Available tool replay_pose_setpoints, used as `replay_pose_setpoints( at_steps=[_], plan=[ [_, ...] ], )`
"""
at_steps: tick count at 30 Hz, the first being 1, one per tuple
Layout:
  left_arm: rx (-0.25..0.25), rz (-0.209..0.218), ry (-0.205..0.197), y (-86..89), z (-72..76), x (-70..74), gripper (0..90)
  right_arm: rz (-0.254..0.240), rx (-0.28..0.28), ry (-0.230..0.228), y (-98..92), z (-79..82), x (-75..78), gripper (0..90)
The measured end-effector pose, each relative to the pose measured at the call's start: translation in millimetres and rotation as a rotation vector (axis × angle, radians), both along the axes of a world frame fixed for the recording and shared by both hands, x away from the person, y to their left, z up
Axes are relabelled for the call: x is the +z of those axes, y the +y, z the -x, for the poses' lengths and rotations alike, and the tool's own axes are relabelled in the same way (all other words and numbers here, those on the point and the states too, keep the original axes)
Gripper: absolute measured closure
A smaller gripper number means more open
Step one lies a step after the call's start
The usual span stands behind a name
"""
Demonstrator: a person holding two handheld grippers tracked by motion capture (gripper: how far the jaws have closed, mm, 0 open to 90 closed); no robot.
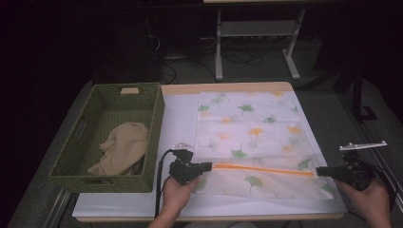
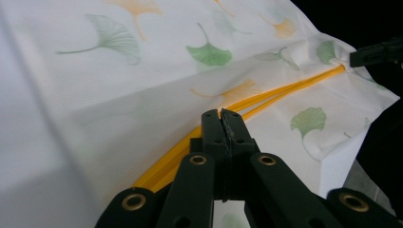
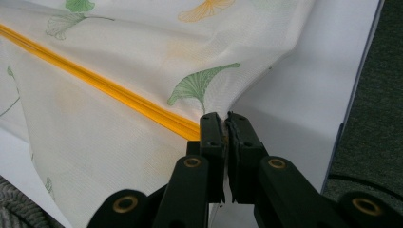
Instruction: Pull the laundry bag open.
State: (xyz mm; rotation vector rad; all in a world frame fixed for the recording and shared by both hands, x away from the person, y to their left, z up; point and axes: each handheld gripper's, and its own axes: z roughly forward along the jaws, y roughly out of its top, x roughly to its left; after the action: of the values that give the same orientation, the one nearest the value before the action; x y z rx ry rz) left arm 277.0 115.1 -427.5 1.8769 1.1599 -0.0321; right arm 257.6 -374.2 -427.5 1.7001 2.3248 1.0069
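Now the mesh bag (image 1: 256, 137) with leaf prints lies flat on the table (image 1: 180, 118), to the right of the green basket (image 1: 111, 137), and its orange zipper (image 1: 263, 169) runs across the near part. The left gripper (image 1: 205, 167) has its fingers clenched at the left part of the zipper, apparently on the slider, though the slider itself is hidden. The right gripper (image 1: 319, 171) has its fingers clenched on the right end of the zipper and keeps the bag tight. A beige cloth (image 1: 122, 148) rests in the basket. I judge the zipper work is only beginning: most of its length is left.
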Motion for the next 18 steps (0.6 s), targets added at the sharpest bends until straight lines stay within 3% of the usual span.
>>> replay_pose_setpoints(
  at_steps=[11,18],
  plan=[
    [0.073,-0.035,-0.015,30.5,11.2,-0.7,90.0,0.005,-0.013,0.0,-1.0,-3.0,-1.1,85.4],
    [0.08,-0.106,-0.081,38.9,22.1,3.7,90.0,-0.001,-0.014,-0.003,-1.4,-5.2,-2.8,85.4]
  ],
)
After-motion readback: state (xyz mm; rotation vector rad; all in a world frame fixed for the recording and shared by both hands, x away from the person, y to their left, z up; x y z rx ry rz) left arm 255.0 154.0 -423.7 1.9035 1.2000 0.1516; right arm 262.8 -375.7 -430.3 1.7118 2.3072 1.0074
